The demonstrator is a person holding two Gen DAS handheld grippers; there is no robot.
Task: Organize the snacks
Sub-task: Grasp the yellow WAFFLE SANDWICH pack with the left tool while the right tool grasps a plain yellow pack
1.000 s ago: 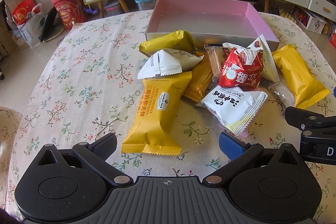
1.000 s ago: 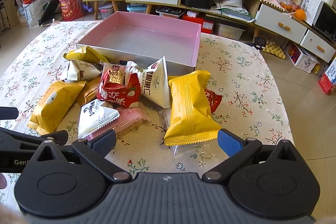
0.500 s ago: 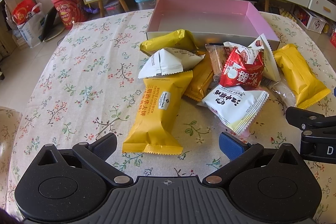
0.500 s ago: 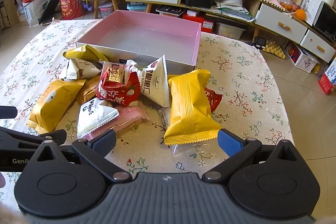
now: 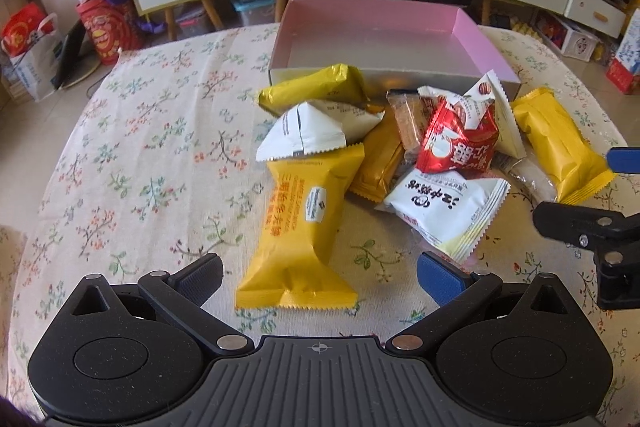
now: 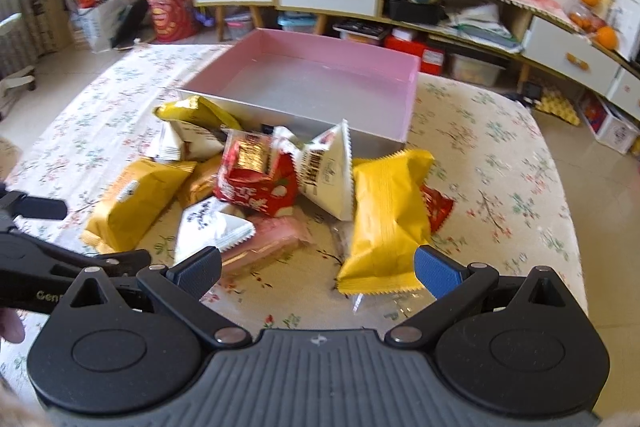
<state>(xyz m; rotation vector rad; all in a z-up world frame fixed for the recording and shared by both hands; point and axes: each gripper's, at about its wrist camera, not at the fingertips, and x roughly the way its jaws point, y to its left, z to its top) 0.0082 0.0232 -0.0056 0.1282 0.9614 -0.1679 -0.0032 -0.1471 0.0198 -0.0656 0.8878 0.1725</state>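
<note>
Landmark: we take the shallow pink cardboard box (image 5: 472,31) (image 6: 412,95) on the floral tablecloth (image 5: 140,147) as reference.
Snack pile: we see the wrapped packets heaped against the box's near wall, none inside it.
Left gripper (image 5: 320,271): we hold it wide open and empty, its fingers either side of the long yellow foil packet (image 5: 304,223) nearest us in front of the box.
Right gripper (image 6: 318,267): we hold it wide open and empty, in front of the plain yellow crimped packet (image 6: 386,215), which lies before the box's right corner.
Middle: a red foil packet (image 5: 460,143) (image 6: 256,179) tops the heap, just before the box.
</note>
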